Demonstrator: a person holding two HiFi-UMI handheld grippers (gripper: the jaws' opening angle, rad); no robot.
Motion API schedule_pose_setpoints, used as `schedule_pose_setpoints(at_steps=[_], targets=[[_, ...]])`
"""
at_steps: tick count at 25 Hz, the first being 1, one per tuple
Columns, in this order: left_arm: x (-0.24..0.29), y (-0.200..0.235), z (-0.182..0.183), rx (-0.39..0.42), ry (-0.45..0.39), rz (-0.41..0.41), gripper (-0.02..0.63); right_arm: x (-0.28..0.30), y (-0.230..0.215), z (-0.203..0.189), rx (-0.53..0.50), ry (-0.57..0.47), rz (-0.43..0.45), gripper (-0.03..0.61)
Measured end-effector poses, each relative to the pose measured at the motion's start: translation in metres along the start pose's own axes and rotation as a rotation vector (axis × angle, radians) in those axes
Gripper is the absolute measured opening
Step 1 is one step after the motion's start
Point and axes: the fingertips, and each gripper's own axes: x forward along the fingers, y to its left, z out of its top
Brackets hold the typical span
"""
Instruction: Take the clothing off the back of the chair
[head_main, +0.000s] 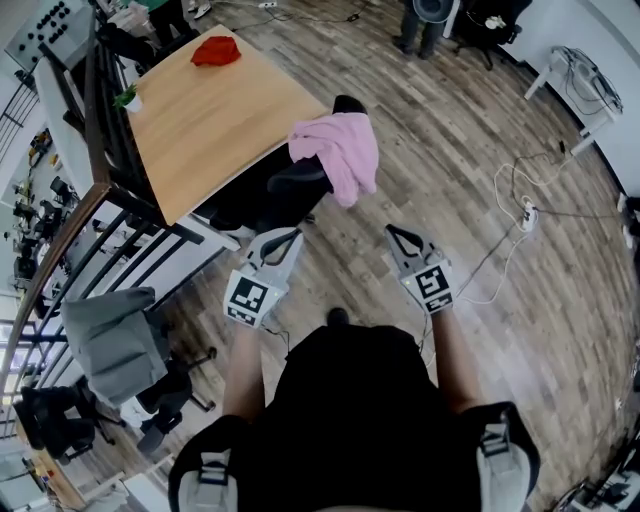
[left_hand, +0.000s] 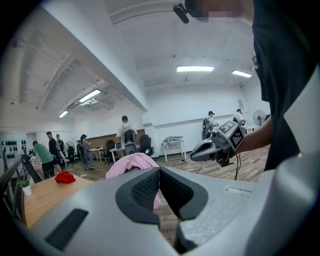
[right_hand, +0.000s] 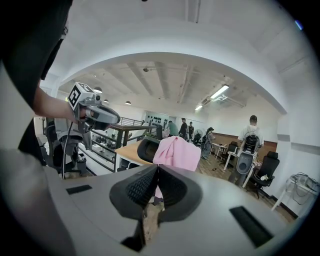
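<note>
A pink garment hangs over the back of a black office chair pushed up to a wooden table. It also shows in the left gripper view as pink cloth beyond the jaws, and in the right gripper view as a pink drape ahead. My left gripper and right gripper are both shut and empty, held a short way before the chair, apart from the cloth.
A red cloth and a small potted plant lie on the table. A black railing runs at the left, and a grey-covered chair stands below it. Cables and a power strip lie on the wooden floor at right. People stand far off.
</note>
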Motion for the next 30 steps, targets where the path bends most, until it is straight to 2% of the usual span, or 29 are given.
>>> schedule_pose_setpoints(at_steps=[13, 16, 25, 30], targets=[[0.005, 0.012, -0.002, 0.026, -0.021, -0.047, 0.003, 0.005, 0.007, -0.004, 0.014, 0.03, -0.024, 0.0], [0.012, 0.016, -0.004, 0.007, 0.002, -0.049, 0.003, 0.008, 0.001, -0.004, 0.017, 0.029, -0.02, 0.0], [0.039, 0.038, 0.008, 0.001, 0.018, -0.014, 0.003, 0.032, -0.03, -0.005, 0.025, 0.02, 0.015, 0.0], [0.058, 0.051, 0.018, 0.03, 0.004, 0.008, 0.003, 0.051, -0.047, 0.002, 0.022, -0.001, 0.044, 0.002]])
